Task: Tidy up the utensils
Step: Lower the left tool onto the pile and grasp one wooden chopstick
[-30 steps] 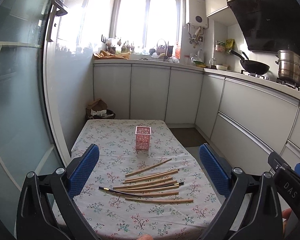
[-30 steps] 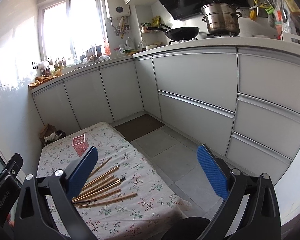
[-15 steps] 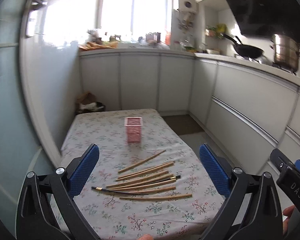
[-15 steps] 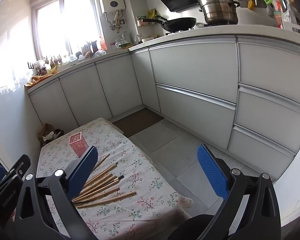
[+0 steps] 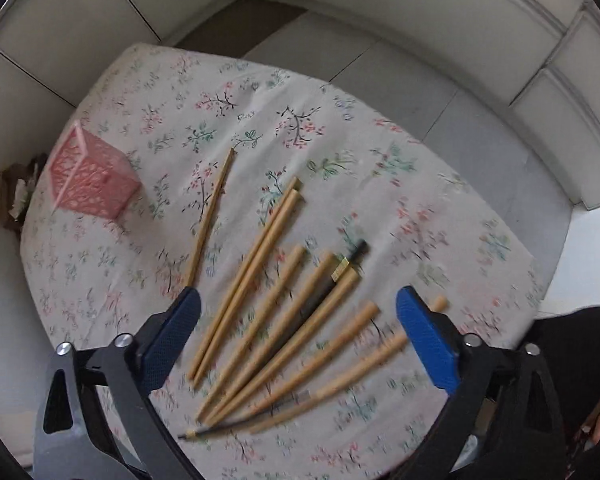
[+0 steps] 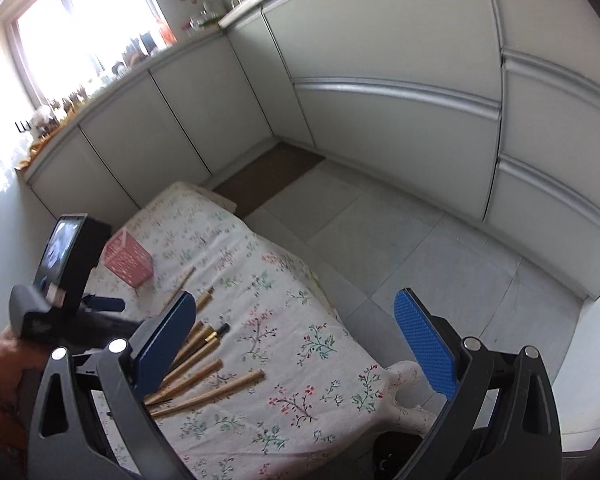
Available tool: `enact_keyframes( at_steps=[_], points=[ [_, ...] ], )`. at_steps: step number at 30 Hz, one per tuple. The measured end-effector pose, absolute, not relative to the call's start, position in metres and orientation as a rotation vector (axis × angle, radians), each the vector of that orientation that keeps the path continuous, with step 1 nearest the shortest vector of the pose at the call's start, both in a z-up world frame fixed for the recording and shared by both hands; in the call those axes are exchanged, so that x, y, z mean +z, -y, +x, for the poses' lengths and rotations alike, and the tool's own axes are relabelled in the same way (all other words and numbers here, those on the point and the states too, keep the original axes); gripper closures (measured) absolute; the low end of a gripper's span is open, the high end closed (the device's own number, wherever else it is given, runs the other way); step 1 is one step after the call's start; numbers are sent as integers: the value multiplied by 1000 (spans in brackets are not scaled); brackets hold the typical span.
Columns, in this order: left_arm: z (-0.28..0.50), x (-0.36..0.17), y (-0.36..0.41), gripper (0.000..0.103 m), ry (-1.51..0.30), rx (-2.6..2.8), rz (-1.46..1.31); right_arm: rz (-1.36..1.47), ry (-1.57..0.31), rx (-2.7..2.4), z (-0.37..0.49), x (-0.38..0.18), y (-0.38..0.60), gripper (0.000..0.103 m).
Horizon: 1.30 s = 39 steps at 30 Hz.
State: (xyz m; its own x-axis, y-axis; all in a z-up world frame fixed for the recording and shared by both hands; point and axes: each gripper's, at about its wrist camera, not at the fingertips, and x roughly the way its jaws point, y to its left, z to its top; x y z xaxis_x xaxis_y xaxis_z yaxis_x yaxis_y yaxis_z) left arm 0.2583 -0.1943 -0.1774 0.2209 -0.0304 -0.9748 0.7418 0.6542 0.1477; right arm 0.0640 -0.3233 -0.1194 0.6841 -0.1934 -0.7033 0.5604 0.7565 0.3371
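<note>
Several wooden chopsticks (image 5: 256,292) lie fanned out on the floral tablecloth (image 5: 340,152), with one dark chopstick (image 5: 320,300) among them. A pink lattice holder (image 5: 90,178) stands at the far left of the table. My left gripper (image 5: 298,332) is open and hovers just above the fan, its blue pads (image 5: 170,332) on either side of it. My right gripper (image 6: 294,342) is open and empty, over the table's right edge. In the right wrist view the chopsticks (image 6: 204,376) and holder (image 6: 128,260) show at the left.
The table's right edge (image 6: 340,320) drops to a grey tiled floor (image 6: 420,248). White cabinets (image 6: 380,92) line the far and right sides. The left gripper's body (image 6: 68,280) and the hand holding it are at the left of the right wrist view.
My left gripper has tilted down and moved close over the chopsticks, which now fill its view. My right gripper has tilted down a little and stays open.
</note>
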Motion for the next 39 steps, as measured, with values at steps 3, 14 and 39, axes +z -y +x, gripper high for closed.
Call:
enact_keyframes(
  at_steps=[3, 14, 39],
  points=[
    [286, -197, 207, 13, -1236, -581, 734, 578, -730, -443, 81, -143, 329, 6],
    [357, -216, 214, 24, -1109, -532, 811, 616, -828, -416, 114, -182, 339, 6],
    [351, -229, 131, 96, -1029, -615, 499, 666, -1107, -407, 134, -210, 298, 6]
  ],
)
